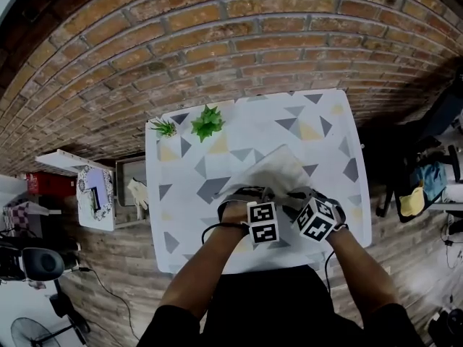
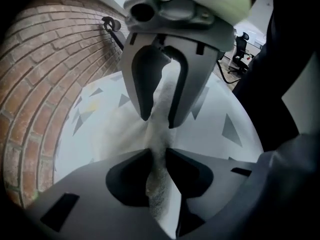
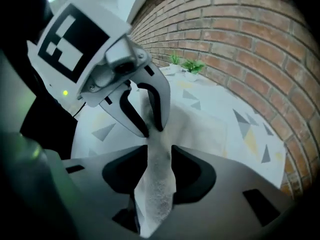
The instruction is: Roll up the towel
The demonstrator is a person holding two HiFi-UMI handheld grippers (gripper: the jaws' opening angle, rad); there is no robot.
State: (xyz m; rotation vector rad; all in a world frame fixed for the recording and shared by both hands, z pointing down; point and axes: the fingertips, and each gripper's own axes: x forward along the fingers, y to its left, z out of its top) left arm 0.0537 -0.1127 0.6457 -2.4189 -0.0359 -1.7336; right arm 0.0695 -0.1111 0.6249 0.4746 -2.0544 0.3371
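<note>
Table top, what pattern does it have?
White, scattered with grey and pale yellow triangles; the table shows best in the head view.

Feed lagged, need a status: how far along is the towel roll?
Done: near edge of the towel is gathered. In hand: left gripper and right gripper each shut on it, side by side. Remaining: the rolling itself; its far part lies spread on the table, no turns visible.

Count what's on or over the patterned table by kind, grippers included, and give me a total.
Towel: 1
Small green plants: 2
Grippers: 2, the left gripper and the right gripper, each shut on the towel
Total: 5
</note>
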